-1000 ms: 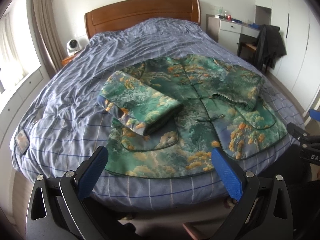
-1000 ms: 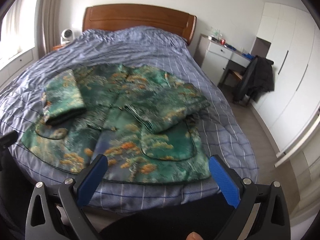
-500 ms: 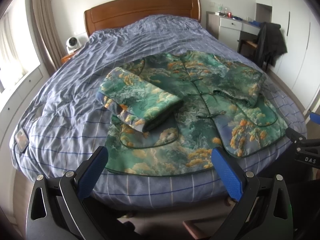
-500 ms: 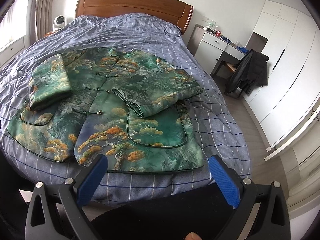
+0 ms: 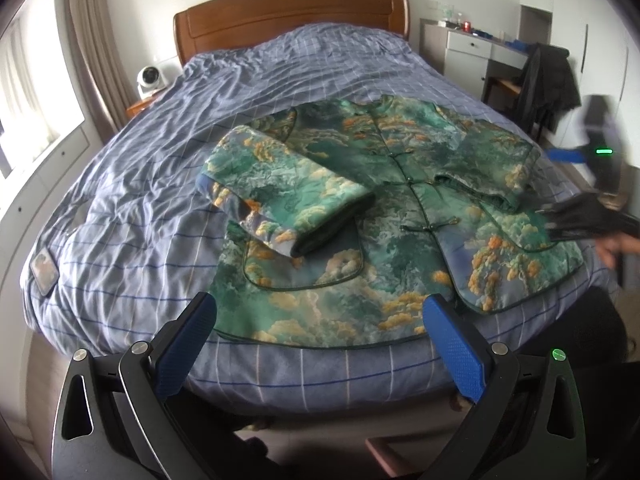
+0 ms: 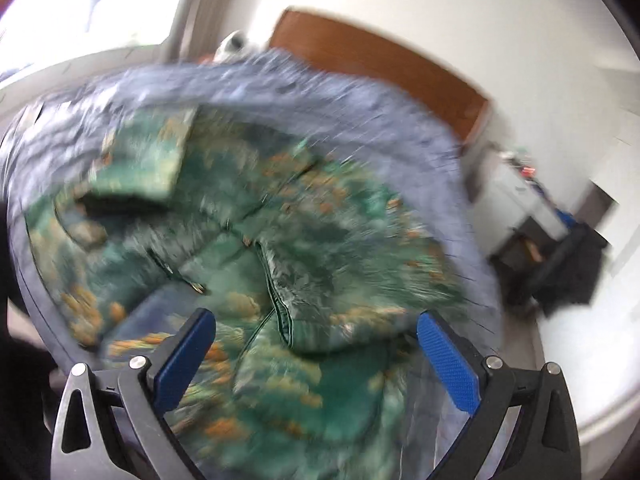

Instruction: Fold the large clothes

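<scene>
Right gripper (image 6: 316, 344) swung nearer, jacket (image 6: 248, 248) seemingly blurred

The whole right wrist view is smeared with motion blur, so the jacket (image 6: 280, 264) and bed (image 6: 360, 92) lose their detail. In the left wrist view the right gripper (image 5: 592, 200) is a blurred shape, possibly over the jacket's edge, partly cut off.

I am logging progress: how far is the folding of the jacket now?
Done: both sleeves are folded in over the jacket, which lies flat on the bed. In hand: nothing; the left gripper is open short of the hem, and the right gripper is open over the folded right sleeve, its view blurred. Left: folding the body itself.
</scene>
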Action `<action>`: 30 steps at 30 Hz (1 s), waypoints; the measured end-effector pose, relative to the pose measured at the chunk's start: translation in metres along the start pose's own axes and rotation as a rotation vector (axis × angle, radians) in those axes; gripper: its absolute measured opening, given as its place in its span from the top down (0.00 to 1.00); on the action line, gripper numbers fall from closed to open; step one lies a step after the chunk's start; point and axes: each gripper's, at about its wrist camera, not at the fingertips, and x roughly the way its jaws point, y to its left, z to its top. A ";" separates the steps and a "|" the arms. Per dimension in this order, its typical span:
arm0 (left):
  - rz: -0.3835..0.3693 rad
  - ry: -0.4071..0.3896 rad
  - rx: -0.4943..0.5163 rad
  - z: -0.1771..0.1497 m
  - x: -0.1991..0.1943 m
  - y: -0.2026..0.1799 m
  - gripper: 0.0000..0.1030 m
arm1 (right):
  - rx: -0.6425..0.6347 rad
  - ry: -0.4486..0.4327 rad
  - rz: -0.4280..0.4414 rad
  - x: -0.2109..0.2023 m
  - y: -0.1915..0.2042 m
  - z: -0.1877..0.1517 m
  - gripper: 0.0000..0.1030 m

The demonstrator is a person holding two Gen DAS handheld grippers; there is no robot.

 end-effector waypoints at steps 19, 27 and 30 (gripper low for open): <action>0.060 0.047 0.008 0.004 0.018 0.011 0.00 | 0.534 -0.021 0.023 -0.004 -0.130 -0.029 0.84; 0.097 0.032 0.015 0.009 0.020 0.021 0.00 | 0.781 -0.044 -0.227 -0.043 -0.240 -0.087 0.84; 0.139 0.011 0.050 0.013 0.024 0.029 0.00 | 0.874 -0.002 -0.374 -0.044 -0.277 -0.125 0.72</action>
